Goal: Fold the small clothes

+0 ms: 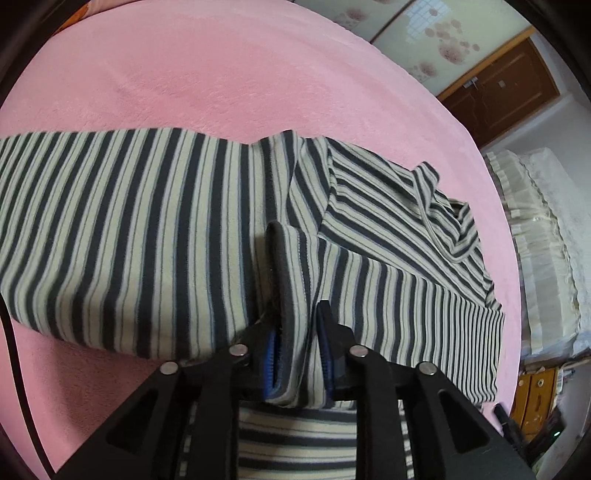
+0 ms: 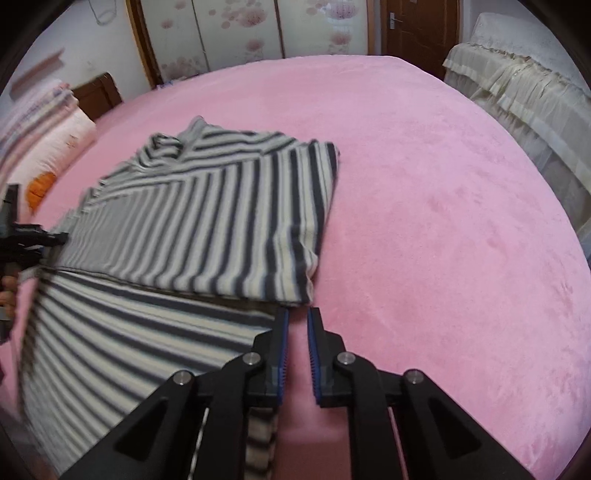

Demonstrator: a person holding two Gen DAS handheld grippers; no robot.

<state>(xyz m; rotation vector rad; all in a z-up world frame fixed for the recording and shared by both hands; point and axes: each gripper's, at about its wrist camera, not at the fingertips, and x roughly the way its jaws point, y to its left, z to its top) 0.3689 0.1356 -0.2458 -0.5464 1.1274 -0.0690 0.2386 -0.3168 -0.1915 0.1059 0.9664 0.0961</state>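
A small shirt [image 1: 147, 229] with dark and cream stripes lies partly folded on the pink bed cover [image 1: 221, 74]. My left gripper [image 1: 299, 317] stands over its near edge with the jaws slightly apart. A folded hem of the shirt sits loosely between the blue pads [image 1: 325, 354]. In the right wrist view the shirt [image 2: 207, 214] lies to the left, one layer folded over another. My right gripper [image 2: 298, 312] hovers at the shirt's near right corner, open by a narrow gap, with only pink cover [image 2: 443, 221] between its fingers. The left gripper [image 2: 33, 236] shows at the left edge, with a hand [image 2: 7, 288] behind it.
Pillows and a folded blanket [image 2: 55, 140] lie at the bed's far left. A cream frilled cover [image 2: 517, 92] drapes furniture beyond the bed's right side. Floral wardrobe doors [image 2: 240, 33] and a brown door [image 2: 421, 26] stand behind. Bare pink cover stretches right of the shirt.
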